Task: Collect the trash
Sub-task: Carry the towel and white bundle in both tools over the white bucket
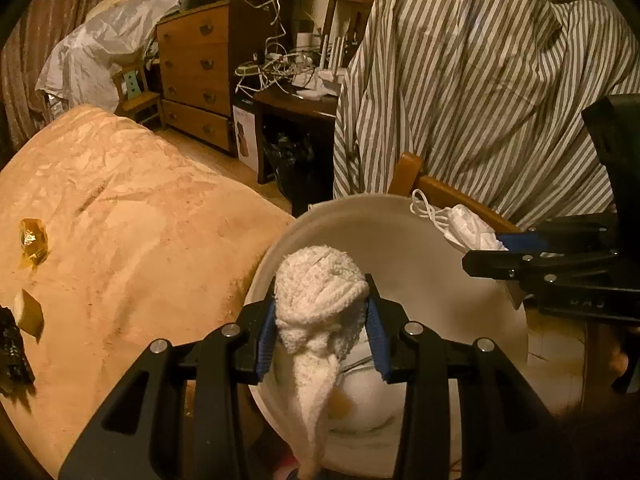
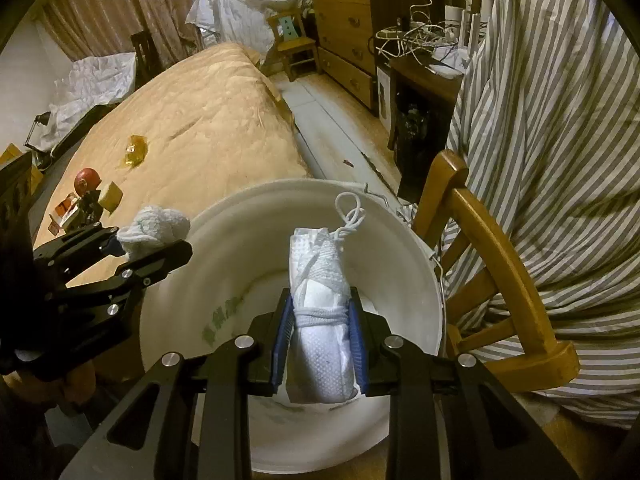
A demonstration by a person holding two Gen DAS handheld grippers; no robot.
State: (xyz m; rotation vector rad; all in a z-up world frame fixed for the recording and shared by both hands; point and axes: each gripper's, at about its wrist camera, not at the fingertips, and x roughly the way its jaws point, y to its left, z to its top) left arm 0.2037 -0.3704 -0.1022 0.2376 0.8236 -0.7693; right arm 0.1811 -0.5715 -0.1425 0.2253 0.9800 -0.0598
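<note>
Both loads hang over the round white plastic bucket (image 2: 416, 248) at lower centre: left hand-held gripper (image 1: 320, 334) clamped on a crumpled white paper towel (image 1: 320, 300), right hand-held gripper (image 2: 320, 344) on a folded white face mask (image 2: 320, 304), long axis along its fingers.

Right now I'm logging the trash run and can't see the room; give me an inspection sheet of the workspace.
Surface: tan bedspread, rumpled.
Job's things: white bucket beside the bed; crumpled white towel wad; folded face mask wrapped in its ear loops.
Clutter: gold wrapper, red ball, small boxes on the bed.
Grippers: left gripper shut on the wad, right gripper shut on the mask, both over the bucket.
Cables: white tangle on the dark desk.
Surroundings: wooden dresser, striped cloth over a wooden chair.
</note>
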